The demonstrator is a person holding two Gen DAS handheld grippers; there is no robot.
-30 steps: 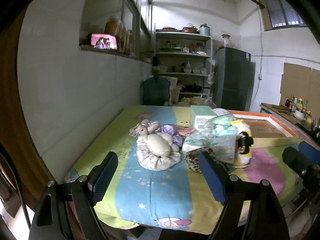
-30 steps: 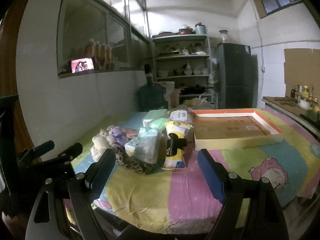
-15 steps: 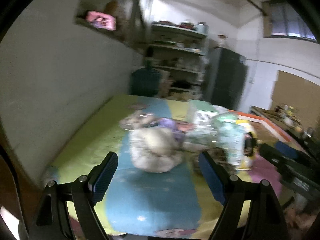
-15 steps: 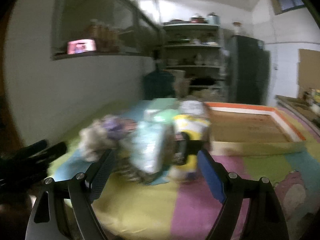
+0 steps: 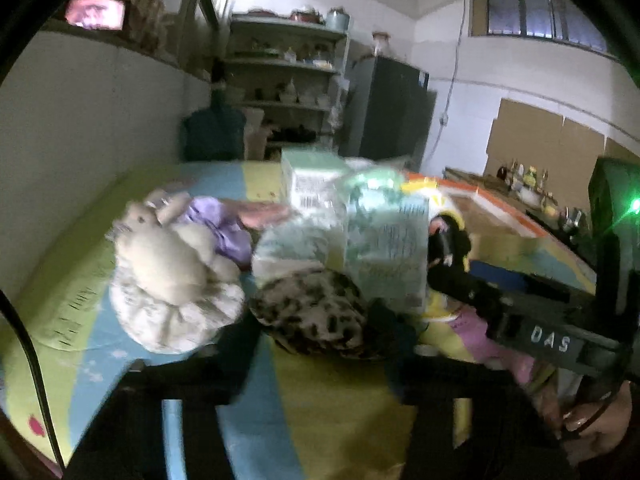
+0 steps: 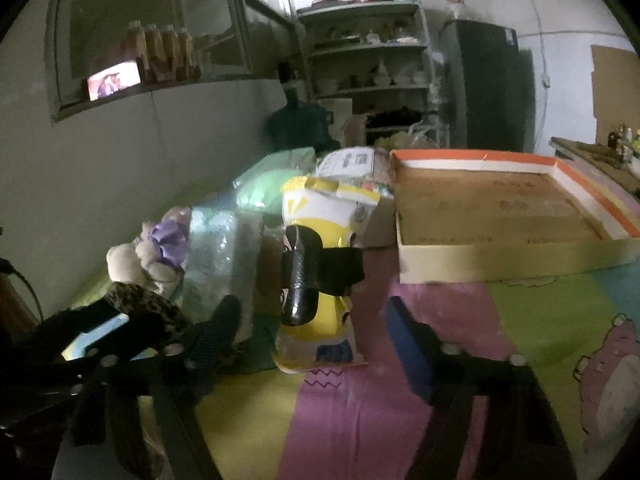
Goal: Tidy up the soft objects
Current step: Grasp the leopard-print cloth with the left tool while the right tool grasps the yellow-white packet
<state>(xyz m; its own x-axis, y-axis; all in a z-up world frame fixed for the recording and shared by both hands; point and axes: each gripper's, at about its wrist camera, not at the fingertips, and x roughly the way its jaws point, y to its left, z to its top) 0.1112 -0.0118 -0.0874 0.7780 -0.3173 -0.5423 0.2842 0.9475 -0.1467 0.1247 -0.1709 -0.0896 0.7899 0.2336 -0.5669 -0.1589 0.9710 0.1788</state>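
Approach step: both of my grippers close in on the pile of soft things on the striped bedsheet [image 6: 540,312].

My left gripper [image 5: 316,344] has just been narrowing its jaws around the leopard-print fabric piece [image 5: 316,312]; contact unclear. My right gripper [image 6: 312,332] has been narrowing too, jaws apart around the yellow-and-white plush toy [image 6: 320,280], not pressing. Next: grip, then transfer to the shallow orange-rimmed cardboard tray [image 6: 500,268].

Dim room, light mostly from high window [image 5: 544,8]; both views motion-blurred, fisheye-bent w/ black corners; green LED glare [image 5: 634,205] at right.

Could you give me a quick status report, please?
Left gripper just closing around leopard-print pouch, grip unclear. Right gripper closing too, jaws clear of yellow pack between them. Tissue pack crowds both.
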